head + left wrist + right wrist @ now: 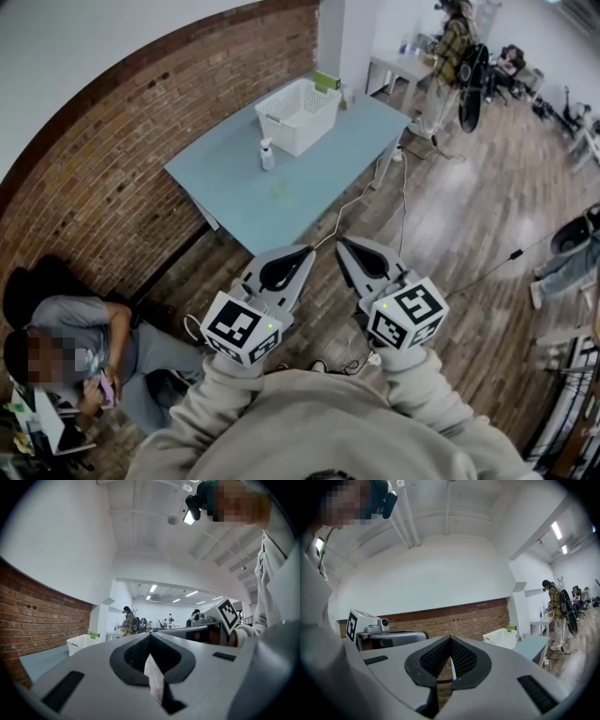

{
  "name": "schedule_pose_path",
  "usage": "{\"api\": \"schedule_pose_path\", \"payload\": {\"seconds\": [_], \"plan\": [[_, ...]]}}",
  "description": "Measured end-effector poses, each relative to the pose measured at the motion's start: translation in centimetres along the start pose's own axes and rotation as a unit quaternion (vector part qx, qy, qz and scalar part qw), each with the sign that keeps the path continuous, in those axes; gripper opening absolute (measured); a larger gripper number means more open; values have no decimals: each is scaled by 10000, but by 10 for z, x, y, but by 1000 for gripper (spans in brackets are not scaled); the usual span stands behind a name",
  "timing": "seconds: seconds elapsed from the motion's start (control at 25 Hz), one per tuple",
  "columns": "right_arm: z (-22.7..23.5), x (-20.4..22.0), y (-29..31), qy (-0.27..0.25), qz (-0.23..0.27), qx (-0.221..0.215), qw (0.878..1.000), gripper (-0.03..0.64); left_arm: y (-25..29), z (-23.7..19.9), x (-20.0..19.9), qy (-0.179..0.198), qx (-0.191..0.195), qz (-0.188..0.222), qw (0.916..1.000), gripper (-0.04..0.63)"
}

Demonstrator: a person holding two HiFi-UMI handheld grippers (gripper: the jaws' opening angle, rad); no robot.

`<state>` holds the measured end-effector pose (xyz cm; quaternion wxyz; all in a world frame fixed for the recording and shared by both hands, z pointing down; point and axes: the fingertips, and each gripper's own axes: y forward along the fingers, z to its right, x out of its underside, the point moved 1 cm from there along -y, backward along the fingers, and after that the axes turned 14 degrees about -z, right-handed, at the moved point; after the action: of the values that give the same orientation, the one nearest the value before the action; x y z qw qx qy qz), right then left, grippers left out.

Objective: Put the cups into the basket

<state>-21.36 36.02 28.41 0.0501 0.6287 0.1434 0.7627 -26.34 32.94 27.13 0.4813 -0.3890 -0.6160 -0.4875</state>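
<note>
A white slatted basket (298, 114) stands at the far end of a light-blue table (234, 202). Just in front of the basket stands a small pale cup-like object (268, 155). A faint clear cup (281, 190) seems to sit mid-table. Both grippers are held close to the body, well short of the table and apart from every object. My left gripper (308, 252) is shut with nothing in it, and so is my right gripper (339, 243). The left gripper view shows closed jaws (150, 635) and the distant basket (80, 644). The right gripper view shows closed jaws (450, 639) and the basket (501, 638).
A brick wall (112, 178) runs along the table's left side. A person (84, 352) sits on the floor at lower left. Cables (375, 192) trail over the wooden floor right of the table. Another person (452, 56) stands by a white desk at the back.
</note>
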Motion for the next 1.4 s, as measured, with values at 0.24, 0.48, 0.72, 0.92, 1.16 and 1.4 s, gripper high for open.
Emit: {"api": "schedule_pose_path", "payload": {"seconds": [0.24, 0.48, 0.72, 0.92, 1.16, 1.4], "plan": [[22, 21, -11, 215, -108, -53, 9997, 9, 20, 23, 5, -276, 607, -83, 9977, -5], [35, 25, 4, 237, -257, -163, 9993, 9, 27, -8, 2, -602, 324, 34, 9977, -5], [53, 24, 37, 244, -405, -171, 9987, 9, 49, -42, 1, -631, 314, 99, 9975, -5], [84, 14, 68, 234, -518, -61, 9984, 9, 74, -85, -6, -695, 325, 148, 9969, -5], [115, -7, 121, 262, -580, 40, 9980, 9, 95, -150, -15, -787, 336, 147, 9962, -5], [128, -33, 184, 119, -649, 78, 9978, 9, 104, -221, -18, -879, 279, 145, 9956, -5]]}}
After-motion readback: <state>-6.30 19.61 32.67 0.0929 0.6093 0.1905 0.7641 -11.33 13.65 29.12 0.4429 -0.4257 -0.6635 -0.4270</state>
